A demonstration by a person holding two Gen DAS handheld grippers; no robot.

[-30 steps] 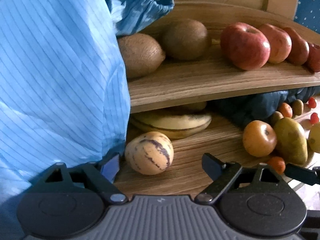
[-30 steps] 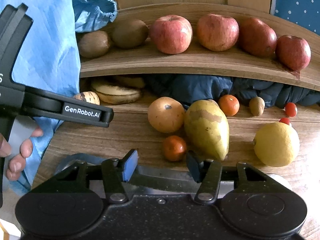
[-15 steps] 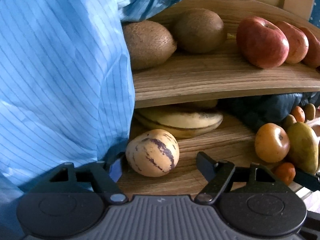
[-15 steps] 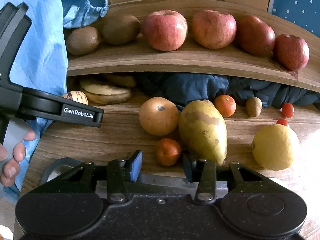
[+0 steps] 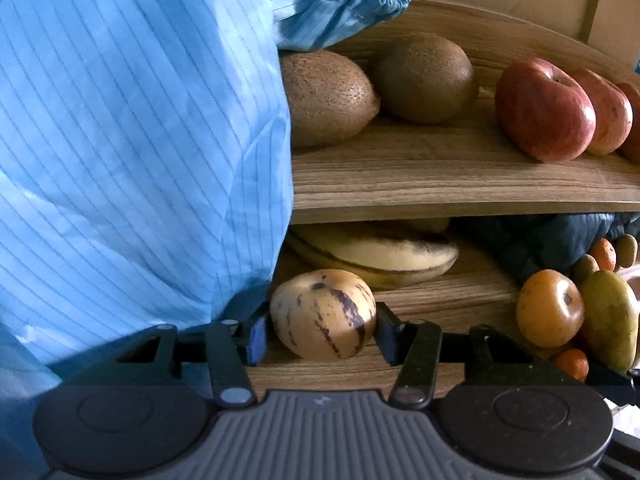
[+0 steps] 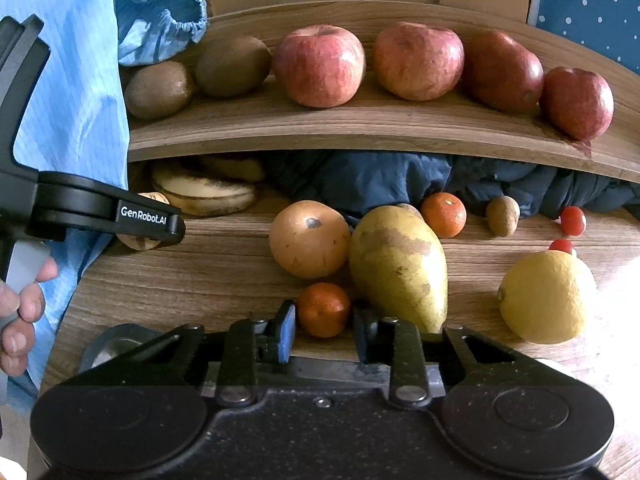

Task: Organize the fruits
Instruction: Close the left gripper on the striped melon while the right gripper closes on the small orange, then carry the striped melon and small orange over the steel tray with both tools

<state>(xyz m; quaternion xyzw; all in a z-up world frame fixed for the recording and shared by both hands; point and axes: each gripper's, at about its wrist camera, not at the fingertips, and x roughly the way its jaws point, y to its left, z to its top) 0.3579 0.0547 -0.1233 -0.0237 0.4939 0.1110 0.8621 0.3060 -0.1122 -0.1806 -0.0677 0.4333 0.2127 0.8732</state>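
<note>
A cream fruit with purple stripes (image 5: 323, 314) rests on the wooden tabletop (image 5: 452, 300), and my left gripper (image 5: 320, 330) is shut on it, one pad against each side. In the right wrist view that same gripper's finger (image 6: 148, 218) hides most of the striped fruit (image 6: 154, 197). My right gripper (image 6: 324, 330) is shut on a small mandarin (image 6: 323, 310) that lies in front of a round orange fruit (image 6: 309, 238) and a large pear (image 6: 398, 266). Kiwis (image 6: 164, 89) and several red apples (image 6: 319, 65) line the upper shelf (image 6: 360, 128).
Bananas (image 6: 202, 194) and dark blue cloth (image 6: 380, 178) lie under the shelf. A lemon (image 6: 546, 296), another mandarin (image 6: 443, 215), a small kiwi (image 6: 503, 216) and cherry tomatoes (image 6: 573, 221) sit to the right. A blue striped sleeve (image 5: 132, 140) fills the left; a hand (image 6: 18, 308) holds the left gripper's handle.
Both grippers moved forward and narrowed. The left fingers came together onto the striped fruit, and the right fingers came together onto the small mandarin.
</note>
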